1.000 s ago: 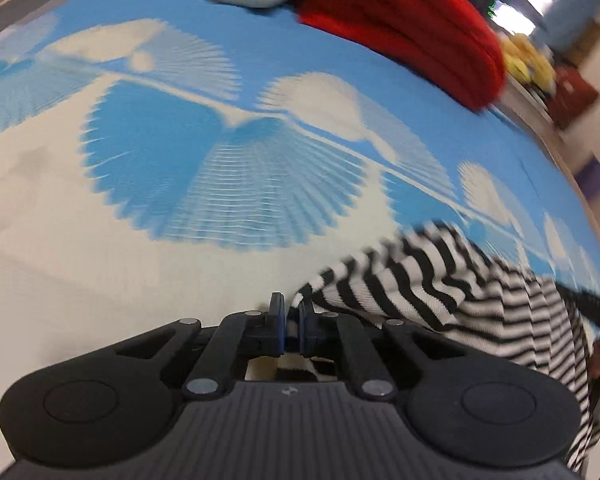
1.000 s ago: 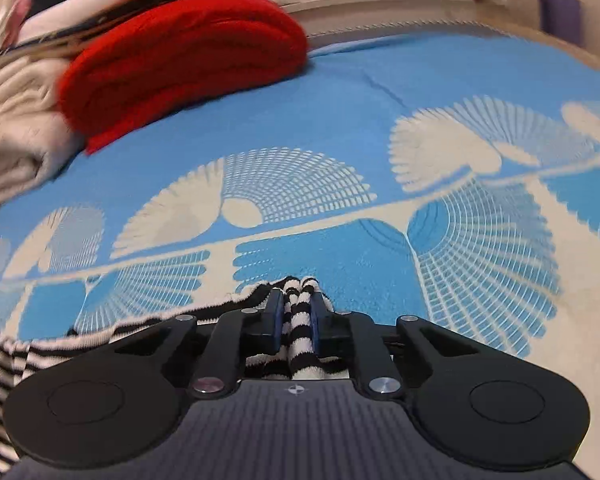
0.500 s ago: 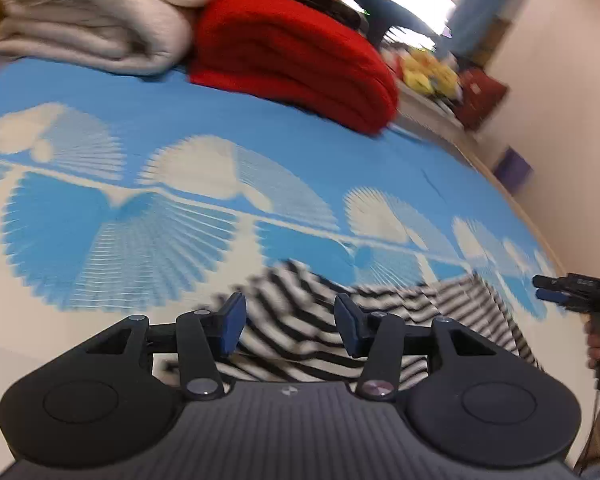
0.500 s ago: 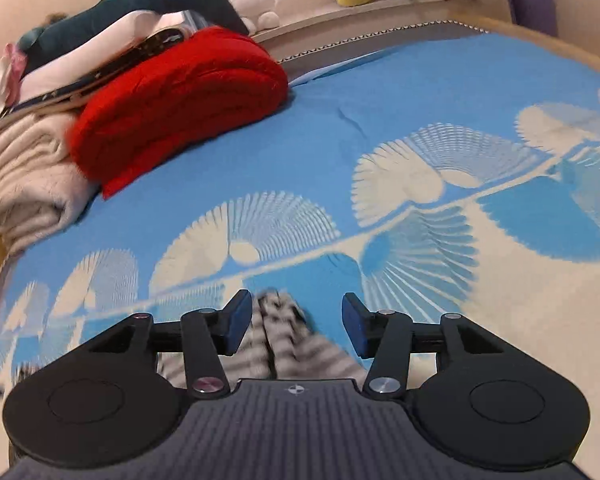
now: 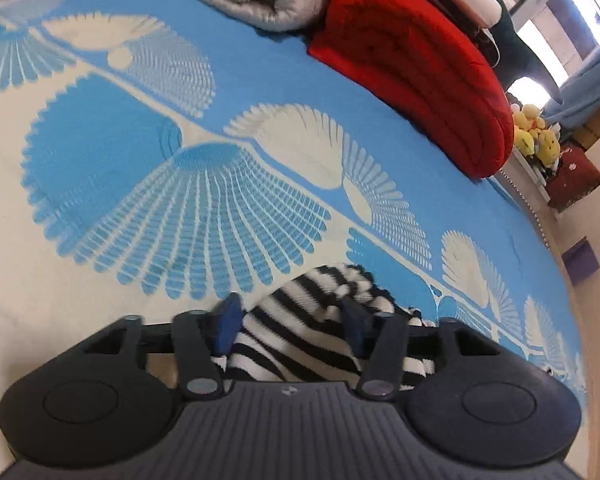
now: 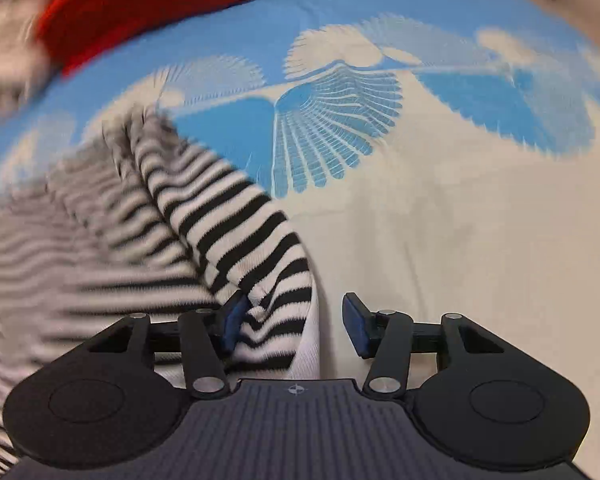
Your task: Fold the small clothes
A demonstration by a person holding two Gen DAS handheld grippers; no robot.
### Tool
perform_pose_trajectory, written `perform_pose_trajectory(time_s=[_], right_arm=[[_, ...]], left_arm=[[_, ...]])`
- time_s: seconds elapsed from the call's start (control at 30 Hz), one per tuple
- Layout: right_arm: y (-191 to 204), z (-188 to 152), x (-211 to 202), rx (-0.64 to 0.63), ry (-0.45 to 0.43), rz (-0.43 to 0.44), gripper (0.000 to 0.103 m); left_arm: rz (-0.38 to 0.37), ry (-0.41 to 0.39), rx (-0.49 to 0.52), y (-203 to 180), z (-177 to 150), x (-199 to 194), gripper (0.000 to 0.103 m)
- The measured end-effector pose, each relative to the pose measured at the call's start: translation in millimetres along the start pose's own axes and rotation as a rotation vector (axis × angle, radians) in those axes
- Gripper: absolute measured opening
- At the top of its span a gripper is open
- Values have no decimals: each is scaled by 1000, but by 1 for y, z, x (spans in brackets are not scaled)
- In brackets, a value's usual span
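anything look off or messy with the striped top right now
The striped top is not lying flat: in the right wrist view it is bunched into a raised ridge, and in the left wrist view it humps up between the fingers of the open left gripper. The right gripper is open too.
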State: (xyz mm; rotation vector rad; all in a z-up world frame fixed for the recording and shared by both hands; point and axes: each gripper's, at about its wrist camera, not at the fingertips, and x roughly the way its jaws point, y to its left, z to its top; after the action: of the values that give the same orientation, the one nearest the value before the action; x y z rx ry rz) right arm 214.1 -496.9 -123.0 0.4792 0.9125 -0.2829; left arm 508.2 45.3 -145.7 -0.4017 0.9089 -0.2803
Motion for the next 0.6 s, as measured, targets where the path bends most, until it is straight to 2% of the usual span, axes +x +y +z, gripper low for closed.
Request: perform_pose_trajectory(time_s=[0.07,0.13,0.2,0.23,0.3,0.37,0.47,0.6], right_arm=[[3,6,-11,12,-66,55,53],[10,10,-15,-14,-98,94,57],[22,8,-11,-96,-74,105,59],[28,4,-7,-147,-52,77,59],[41,-8,6,-279,-7,-37,59],[49,-18,10,-384,-14,-127,59],[46,-16,-12,-323,-62,-133,60],[49,-19,-58,-220,-147,-89,63]], left_arm=[[9,-3,22,-1,3,-11,87],[-7,-1,31,2,6,-26,87],[-29,15,50,8,5,-42,87],[-35,32,74,11,3,-48,87],[-57,82,164,15,-4,-58,87],[-96,148,246,22,-13,-64,87],[-133,227,291,35,-27,-76,87],[-88,282,353,44,-44,-92,87]])
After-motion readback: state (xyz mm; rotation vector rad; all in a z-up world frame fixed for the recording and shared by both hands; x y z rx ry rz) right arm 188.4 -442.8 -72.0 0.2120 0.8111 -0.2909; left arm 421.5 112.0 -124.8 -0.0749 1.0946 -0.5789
